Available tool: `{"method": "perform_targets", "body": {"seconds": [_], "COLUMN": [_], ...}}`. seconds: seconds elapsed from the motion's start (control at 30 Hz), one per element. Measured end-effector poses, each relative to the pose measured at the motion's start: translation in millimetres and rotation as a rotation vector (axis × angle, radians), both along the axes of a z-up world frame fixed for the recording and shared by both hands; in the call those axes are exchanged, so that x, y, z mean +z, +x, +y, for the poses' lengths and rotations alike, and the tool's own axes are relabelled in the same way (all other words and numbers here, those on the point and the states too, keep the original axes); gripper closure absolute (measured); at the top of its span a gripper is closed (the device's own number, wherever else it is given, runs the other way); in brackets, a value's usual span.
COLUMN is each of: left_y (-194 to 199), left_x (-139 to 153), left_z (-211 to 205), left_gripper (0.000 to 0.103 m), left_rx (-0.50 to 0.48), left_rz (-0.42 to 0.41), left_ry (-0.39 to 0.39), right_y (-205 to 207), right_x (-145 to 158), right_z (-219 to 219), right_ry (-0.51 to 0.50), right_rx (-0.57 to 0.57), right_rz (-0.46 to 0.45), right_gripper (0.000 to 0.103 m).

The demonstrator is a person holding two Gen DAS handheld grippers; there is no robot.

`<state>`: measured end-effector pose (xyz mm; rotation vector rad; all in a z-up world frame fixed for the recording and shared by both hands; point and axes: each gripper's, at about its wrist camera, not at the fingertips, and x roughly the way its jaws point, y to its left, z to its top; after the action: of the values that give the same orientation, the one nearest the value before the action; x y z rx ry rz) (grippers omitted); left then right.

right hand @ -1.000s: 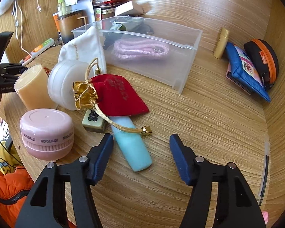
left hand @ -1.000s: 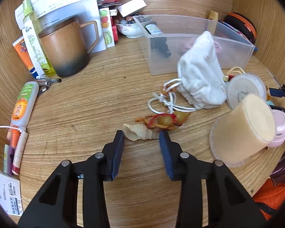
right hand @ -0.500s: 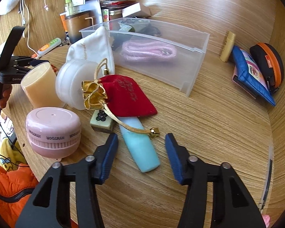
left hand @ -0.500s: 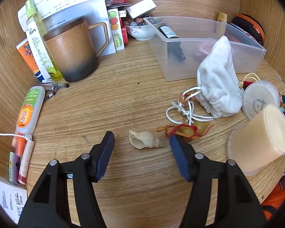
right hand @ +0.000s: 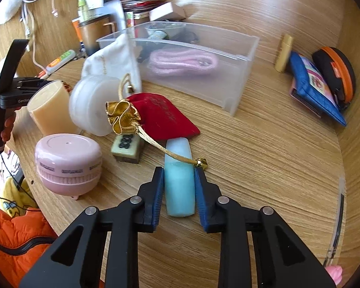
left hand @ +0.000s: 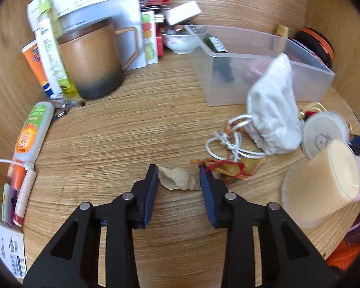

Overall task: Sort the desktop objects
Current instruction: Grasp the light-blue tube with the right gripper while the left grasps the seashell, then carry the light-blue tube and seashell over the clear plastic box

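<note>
A beige seashell (left hand: 178, 179) lies on the wooden desk between the fingers of my left gripper (left hand: 178, 174), whose pads touch both of its ends. A light blue bar (right hand: 179, 182) lies on the desk under a red velvet pouch (right hand: 164, 117) with a gold cord. My right gripper (right hand: 179, 176) is closed around the bar's near half, pads touching its sides. A clear plastic bin (left hand: 264, 76), also in the right wrist view (right hand: 240, 76), holds a pink cord (right hand: 183, 61) and a dark bottle (left hand: 218, 48).
A white drawstring pouch (left hand: 273, 110), red-and-yellow charm (left hand: 232, 168), cream cylinder (left hand: 324, 182) and white round case (left hand: 324, 134) lie right of the shell. A brown mug (left hand: 91, 60) and tubes stand at the left. A pink round device (right hand: 68, 163), mahjong tile (right hand: 127, 147) and blue wallet (right hand: 316, 88) surround the bar.
The left gripper opened wide, moved over the shell, then narrowed onto its ends. The right gripper moved forward and narrowed from wide open onto the blue bar.
</note>
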<state>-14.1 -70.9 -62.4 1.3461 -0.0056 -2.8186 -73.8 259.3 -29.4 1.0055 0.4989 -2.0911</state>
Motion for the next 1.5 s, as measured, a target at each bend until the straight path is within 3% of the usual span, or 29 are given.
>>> {"method": "perform_targets", "body": {"seconds": [0.27,0.6,1.0,1.23,1.27,1.5], "left_y": [4,14,5,0,0,5], "left_x": [-1,12,-2,-2,-1,11], "left_z": [-13,-16,-13,-14,-13,-16], "left_gripper": [0.073,0.074,0.073,0.074,0.081,0.082], "left_rx": [0.050,0.059,0.023,0.015,0.014,0.033], "left_rz": [0.018,0.056,-0.004,0.009,0.012,0.039], "left_ry": [0.045,0.032,-0.006,-0.012,-0.017,-0.016], "right_y": [-14,-20,-26,-30,-31,-35], "right_x": [5,29,50,53,53,63], "right_z": [24,44,45,35,33,15], "right_ry": [-0.030,-0.077,-0.115,-0.122,-0.122,-0.124], "right_rx": [-0.108,-0.185,-0.197,-0.184,-0.182,-0.158], "right_rz": [-0.007,0.041,0.078,0.076,0.076,0.090], "right_gripper": [0.080,0.080,0.080,0.080,0.080,0.080]}}
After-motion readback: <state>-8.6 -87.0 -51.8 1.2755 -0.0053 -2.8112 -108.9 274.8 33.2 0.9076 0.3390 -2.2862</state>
